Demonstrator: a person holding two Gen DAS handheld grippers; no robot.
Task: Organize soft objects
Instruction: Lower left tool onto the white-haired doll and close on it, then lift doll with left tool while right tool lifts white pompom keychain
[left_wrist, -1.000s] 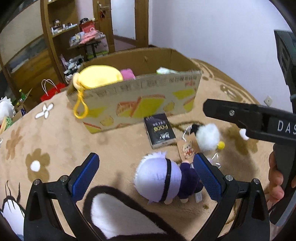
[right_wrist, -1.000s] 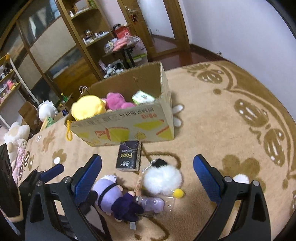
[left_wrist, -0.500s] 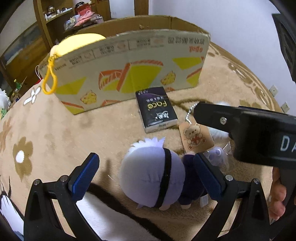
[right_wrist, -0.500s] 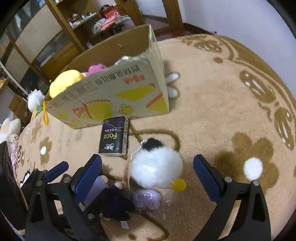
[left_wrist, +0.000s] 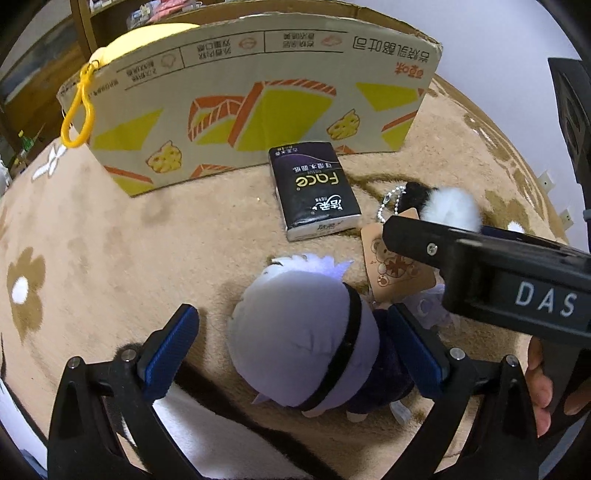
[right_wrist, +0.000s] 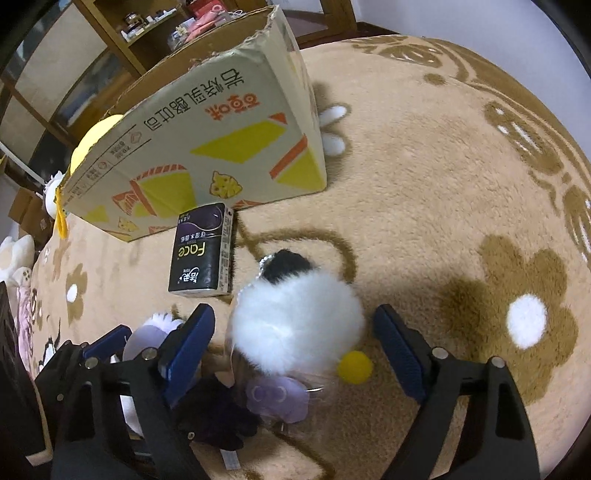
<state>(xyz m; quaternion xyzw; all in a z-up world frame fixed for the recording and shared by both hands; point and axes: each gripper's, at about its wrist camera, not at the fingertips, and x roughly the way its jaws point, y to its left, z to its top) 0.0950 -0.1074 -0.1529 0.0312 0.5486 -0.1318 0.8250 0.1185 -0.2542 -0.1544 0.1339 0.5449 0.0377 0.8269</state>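
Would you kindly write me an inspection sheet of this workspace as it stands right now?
Surface: tan carpet with brown flower shapes.
Job's things: purple-headed doll and white pompom lie on the carpet; cardboard box stands behind, a yellow plush showing above its rim.
Clutter: black tissue pack lying just in front of the box.
Grippers: left gripper open, straddling the doll; right gripper open, straddling the pompom; both jaws have just been closing.
Cables: nothing seen.
Surroundings: wooden shelves, white wall.

Fluffy white pompom (right_wrist: 295, 321), printed cardboard box (left_wrist: 251, 96), glossy tissue pack (left_wrist: 317, 192), plush carpet (right_wrist: 424, 206).
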